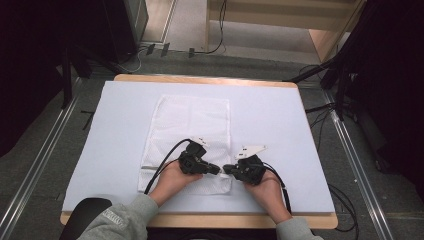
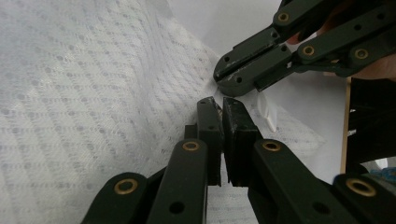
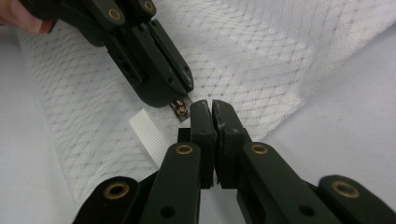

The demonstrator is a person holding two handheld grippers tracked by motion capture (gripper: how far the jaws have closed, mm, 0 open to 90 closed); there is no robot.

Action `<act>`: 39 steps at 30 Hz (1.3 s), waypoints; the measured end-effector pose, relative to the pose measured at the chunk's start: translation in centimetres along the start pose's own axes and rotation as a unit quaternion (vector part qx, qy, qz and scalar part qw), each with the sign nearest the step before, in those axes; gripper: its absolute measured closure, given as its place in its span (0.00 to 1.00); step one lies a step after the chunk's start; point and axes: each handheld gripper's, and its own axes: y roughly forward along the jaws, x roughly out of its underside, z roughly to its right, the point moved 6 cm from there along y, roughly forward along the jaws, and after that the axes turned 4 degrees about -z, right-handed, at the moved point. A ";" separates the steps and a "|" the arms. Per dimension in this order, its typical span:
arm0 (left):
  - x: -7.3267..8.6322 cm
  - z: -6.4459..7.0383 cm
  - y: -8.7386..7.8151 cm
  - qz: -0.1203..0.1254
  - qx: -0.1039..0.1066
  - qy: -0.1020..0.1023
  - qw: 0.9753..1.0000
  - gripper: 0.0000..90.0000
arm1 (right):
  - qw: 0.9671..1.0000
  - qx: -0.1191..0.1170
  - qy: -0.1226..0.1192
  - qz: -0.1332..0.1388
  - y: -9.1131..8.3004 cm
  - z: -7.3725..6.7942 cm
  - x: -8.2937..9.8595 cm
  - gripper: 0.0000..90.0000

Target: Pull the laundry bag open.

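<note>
A white mesh zip-up laundry bag [image 1: 186, 135] lies flat on the white worktop [image 1: 280, 125], its near corner pinched by the left tool [image 1: 219, 169] and right tool [image 1: 226, 168], tips nearly meeting, both hands low.

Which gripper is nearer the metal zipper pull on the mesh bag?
Left. The left gripper has its jaw tips right at the zipper pull on the mesh bag; the right gripper sits just beside it, jaws closed.
</note>
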 end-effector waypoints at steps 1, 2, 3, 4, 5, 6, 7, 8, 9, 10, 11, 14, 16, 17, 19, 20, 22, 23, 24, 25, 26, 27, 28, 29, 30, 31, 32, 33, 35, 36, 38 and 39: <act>0.0 -0.2 -0.2 -0.003 0.003 -0.005 1.000 0.98 | 1.000 0.000 -0.004 0.001 0.0 0.0 0.0 1.00; 0.0 -0.2 -0.2 -0.003 0.003 -0.005 1.000 0.98 | 1.000 0.000 -0.005 0.001 0.0 0.0 0.0 1.00; 0.0 -0.3 -0.3 -0.006 0.006 -0.008 1.000 0.98 | 1.000 0.000 -0.005 0.002 0.0 0.0 0.0 1.00; 0.0 -0.4 -0.6 -0.007 0.011 -0.014 1.000 0.98 | 1.000 0.000 -0.002 0.002 0.0 0.0 0.1 1.00; 0.1 -0.5 -0.8 -0.009 0.013 -0.014 1.000 0.98 | 1.000 0.000 -0.003 0.002 0.0 0.0 0.1 1.00; 0.1 -0.6 -0.9 -0.009 0.014 -0.015 1.000 0.98 | 1.000 0.000 -0.003 0.002 0.0 0.0 0.1 1.00; 0.1 -0.6 -0.9 -0.009 0.014 -0.015 1.000 0.98 | 1.000 0.000 -0.003 0.002 0.0 0.0 0.1 1.00; 0.2 -0.7 -1.1 -0.013 0.018 -0.016 1.000 0.98 | 1.000 0.001 -0.005 0.003 0.0 0.0 0.1 1.00; 0.2 -0.7 -1.1 -0.014 0.020 -0.018 1.000 0.98 | 1.000 0.001 -0.006 0.003 0.0 0.0 0.1 1.00; 0.3 -0.7 -1.2 -0.016 0.020 -0.021 0.999 0.98 | 1.000 0.000 -0.005 0.003 0.0 0.0 0.1 1.00; 0.3 -0.8 -1.2 -0.017 0.022 -0.020 0.999 0.98 | 1.000 0.000 -0.005 0.003 0.0 0.0 0.1 1.00; 0.4 -0.9 -1.5 -0.022 0.024 -0.024 0.999 0.98 | 1.000 0.000 -0.003 0.002 -0.1 0.0 0.2 1.00; 0.4 -1.0 -1.7 -0.021 0.024 -0.024 0.999 0.98 | 1.000 0.000 -0.003 0.002 -0.1 0.1 0.2 1.00; 0.5 -1.0 -1.8 -0.020 0.027 -0.027 0.999 0.98 | 1.000 0.000 -0.003 0.002 -0.1 0.1 0.2 1.00; 0.6 -1.1 -2.1 -0.021 0.023 -0.025 0.999 0.98 | 1.000 -0.003 -0.002 0.003 -0.1 0.1 0.2 1.00; 0.7 -1.2 -2.4 -0.025 0.019 -0.023 0.999 0.98 | 1.000 -0.003 -0.002 0.002 -0.1 0.1 0.2 1.00; 0.8 -1.2 -2.8 -0.026 0.016 -0.022 0.999 0.98 | 1.000 -0.003 -0.002 0.001 -0.1 0.1 0.2 1.00; 0.9 -1.2 -3.0 -0.026 0.017 -0.023 0.999 0.98 | 1.000 -0.002 -0.002 0.001 -0.1 0.1 0.2 1.00; 1.0 -1.3 -3.2 -0.027 0.016 -0.021 0.999 0.98 | 1.000 -0.003 -0.002 0.001 -0.1 0.1 0.1 1.00; 1.0 -1.3 -3.2 -0.027 0.016 -0.021 0.999 0.98 | 1.000 -0.003 -0.002 0.001 -0.1 0.1 0.1 1.00; 1.1 -1.4 -3.5 -0.026 0.018 -0.023 0.999 0.98 | 1.000 -0.004 0.000 0.000 -0.1 0.1 0.1 1.00; 1.1 -1.4 -3.5 -0.026 0.018 -0.023 0.999 0.98 | 1.000 -0.004 0.000 0.000 -0.1 0.1 0.1 1.00; 1.3 -1.4 -3.7 -0.028 0.023 -0.025 0.999 0.98 | 1.000 -0.006 -0.002 0.000 -0.1 0.1 0.1 1.00; 1.3 -1.4 -3.6 -0.030 0.024 -0.026 0.999 0.98 | 1.000 -0.007 -0.002 0.000 0.0 0.1 0.1 1.00; 1.4 -1.3 -3.6 -0.030 0.022 -0.024 0.999 0.98 | 1.000 -0.007 -0.004 -0.002 0.0 0.2 0.1 1.00; 1.4 -1.3 -3.6 -0.030 0.022 -0.024 0.999 0.98 | 1.000 -0.007 -0.005 -0.002 0.0 0.2 0.1 1.00; 1.5 -1.3 -3.8 -0.032 0.022 -0.023 0.999 0.98 | 1.000 -0.008 -0.005 -0.002 0.0 0.2 0.1 1.00; 1.5 -1.4 -4.0 -0.031 0.020 -0.026 0.999 0.98 | 1.000 -0.010 -0.005 -0.002 0.0 0.2 0.1 1.00; 1.6 -1.6 -4.3 -0.031 0.019 -0.028 0.999 0.98 | 1.000 -0.011 -0.003 -0.002 0.0 0.2 0.0 1.00; 1.7 -1.6 -4.4 -0.032 0.022 -0.029 0.999 0.98 | 1.000 -0.011 -0.004 -0.003 0.0 0.2 0.0 1.00; 1.8 -1.5 -4.6 -0.031 0.020 -0.029 0.999 0.98 | 1.000 -0.012 -0.005 -0.004 0.0 0.2 0.0 1.00; 1.8 -1.5 -4.6 -0.031 0.020 -0.029 0.999 0.98 | 1.000 -0.012 -0.005 -0.004 0.0 0.2 0.0 1.00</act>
